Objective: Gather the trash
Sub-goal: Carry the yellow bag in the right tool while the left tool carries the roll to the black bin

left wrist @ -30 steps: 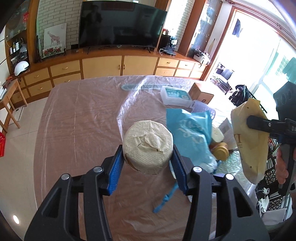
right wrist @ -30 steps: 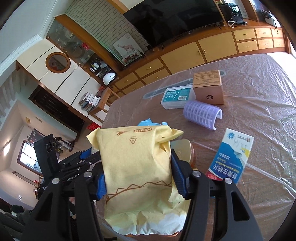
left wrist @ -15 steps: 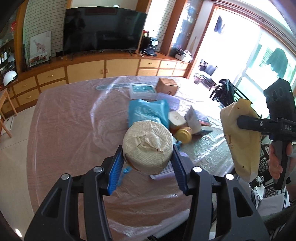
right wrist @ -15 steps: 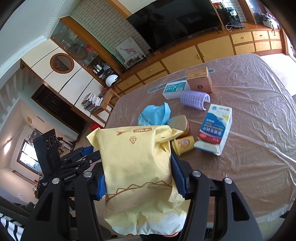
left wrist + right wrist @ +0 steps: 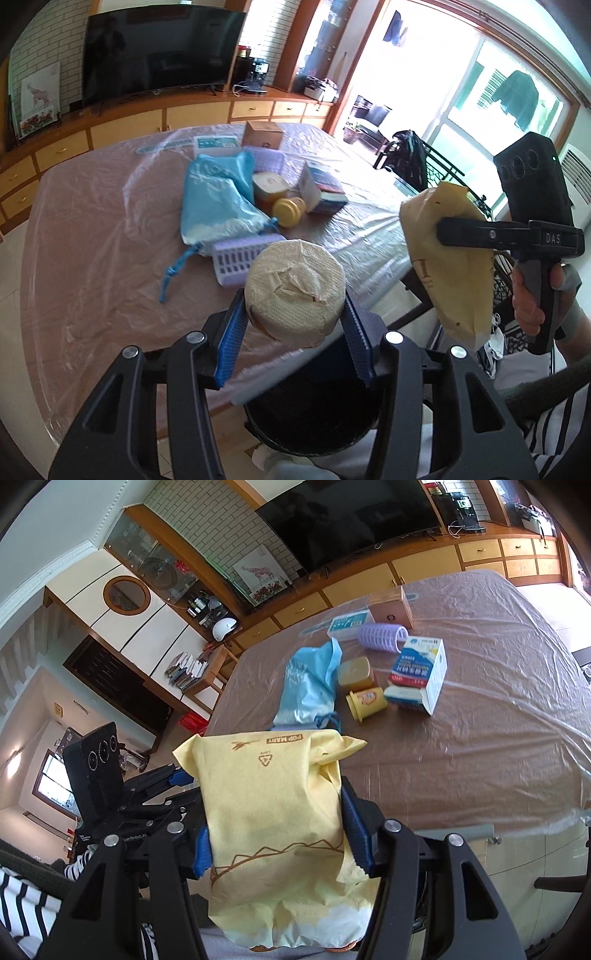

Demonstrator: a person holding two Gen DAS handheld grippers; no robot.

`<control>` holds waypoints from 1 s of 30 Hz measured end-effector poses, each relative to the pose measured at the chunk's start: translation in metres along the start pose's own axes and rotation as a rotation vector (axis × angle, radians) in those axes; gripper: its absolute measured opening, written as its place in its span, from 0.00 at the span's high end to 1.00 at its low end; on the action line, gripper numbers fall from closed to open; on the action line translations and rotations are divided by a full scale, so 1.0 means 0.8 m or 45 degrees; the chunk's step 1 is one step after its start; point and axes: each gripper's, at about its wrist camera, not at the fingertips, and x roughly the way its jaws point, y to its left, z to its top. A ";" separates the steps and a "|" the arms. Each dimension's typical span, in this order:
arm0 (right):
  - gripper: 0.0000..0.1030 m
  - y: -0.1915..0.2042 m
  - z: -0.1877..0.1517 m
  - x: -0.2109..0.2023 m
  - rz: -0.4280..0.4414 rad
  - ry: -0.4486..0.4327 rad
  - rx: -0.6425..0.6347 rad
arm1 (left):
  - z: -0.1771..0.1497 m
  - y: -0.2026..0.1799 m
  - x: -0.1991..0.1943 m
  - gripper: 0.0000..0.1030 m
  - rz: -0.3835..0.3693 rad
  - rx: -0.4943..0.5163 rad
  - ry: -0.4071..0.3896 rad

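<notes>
My left gripper (image 5: 295, 326) is shut on a round cream tissue roll (image 5: 295, 291), held over the near edge of the table (image 5: 92, 236). Below it, beside the table's edge, stands a dark round bin (image 5: 314, 413). My right gripper (image 5: 275, 834) is shut on a yellow paper bag (image 5: 273, 812) and hangs off the table's near side. In the left wrist view the yellow paper bag (image 5: 454, 266) and the right gripper (image 5: 461, 234) show at the right, held by a hand (image 5: 528, 299). The left gripper (image 5: 173, 775) shows at the left of the right wrist view.
On the plastic-covered table lie a blue bag (image 5: 218, 195), a lilac slotted tray (image 5: 240, 258), a yellow cup (image 5: 365, 701), a blue-and-white carton (image 5: 421, 674), a lilac roller (image 5: 380, 637), a brown box (image 5: 389, 609) and a flat teal box (image 5: 347, 624). Cabinets and a television stand behind.
Both grippers have drawn back from over the table toward its near edge, each keeping its load. The dark bin has come into sight under the left gripper.
</notes>
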 end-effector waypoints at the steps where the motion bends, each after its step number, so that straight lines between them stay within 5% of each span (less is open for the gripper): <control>1: 0.45 -0.001 -0.006 0.000 -0.008 0.009 -0.005 | -0.003 -0.005 0.000 0.50 -0.009 0.010 0.008; 18: 0.45 -0.012 -0.079 0.013 -0.082 0.189 -0.010 | -0.065 -0.053 0.018 0.50 -0.142 0.139 0.204; 30: 0.45 -0.022 -0.110 0.052 -0.193 0.297 -0.057 | -0.106 -0.050 0.061 0.50 -0.092 0.146 0.346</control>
